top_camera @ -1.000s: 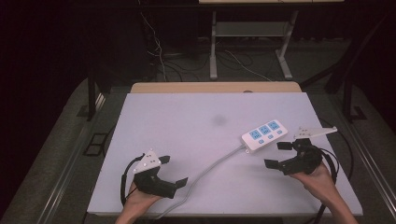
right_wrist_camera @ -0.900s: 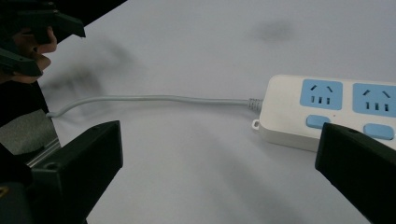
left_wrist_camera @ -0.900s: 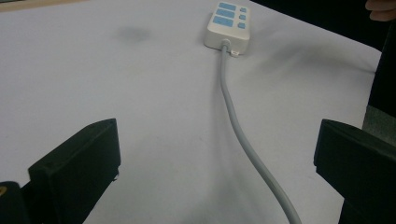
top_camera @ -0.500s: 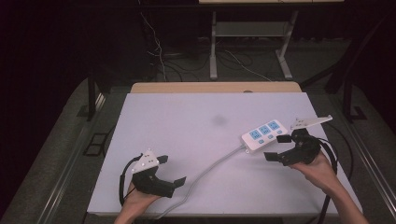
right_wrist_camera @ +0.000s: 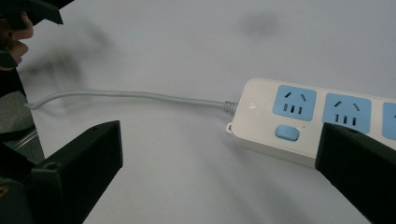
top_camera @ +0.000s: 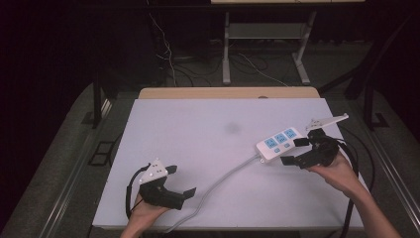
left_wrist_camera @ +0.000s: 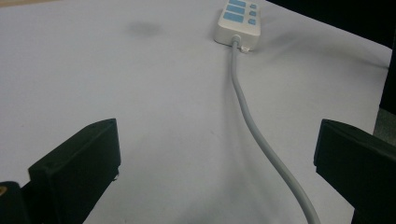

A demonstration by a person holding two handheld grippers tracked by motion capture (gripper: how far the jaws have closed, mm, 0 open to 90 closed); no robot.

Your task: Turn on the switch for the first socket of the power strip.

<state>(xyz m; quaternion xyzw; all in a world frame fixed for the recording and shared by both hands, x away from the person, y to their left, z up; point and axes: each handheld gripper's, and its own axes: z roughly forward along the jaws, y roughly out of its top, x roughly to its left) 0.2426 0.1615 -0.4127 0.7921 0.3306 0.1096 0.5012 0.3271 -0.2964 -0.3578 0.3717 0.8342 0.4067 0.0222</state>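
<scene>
Right tool (top_camera: 297,151) hovers at the near end of the white power strip (top_camera: 279,143), jaws spread wide, nothing between them. In the right gripper view one jaw sits over bare bench to the left and the other overlaps the strip's front edge below the sockets. Strip lies flat on the right half of the white bench (top_camera: 198,129), angled, blue sockets (right_wrist_camera: 294,102) facing up, small blue switch (right_wrist_camera: 286,132) near the cord end. Grey cord (top_camera: 223,181) leaves that end and curves back toward the near bench edge, passing just beside the left tool (top_camera: 179,183). Left tool is also spread and empty, low over the bench; in the left gripper view the cord (left_wrist_camera: 252,126) runs between its jaws toward the strip (left_wrist_camera: 238,18).

Judged step: right tool closing in to grip the strip body. To do it well: line the jaws up across the strip's narrow width, not along its length, so both long sides get caught. Come down low enough that the jaws bracket the side walls, not the top face. Stay clear of the switch so it isn't pressed. Grip near the cord end, since the stiff cord will likely tug and twist the strip. Left tool could pinch the cord to keep slack under control. Close slowly; the smooth plastic may slip.
</scene>
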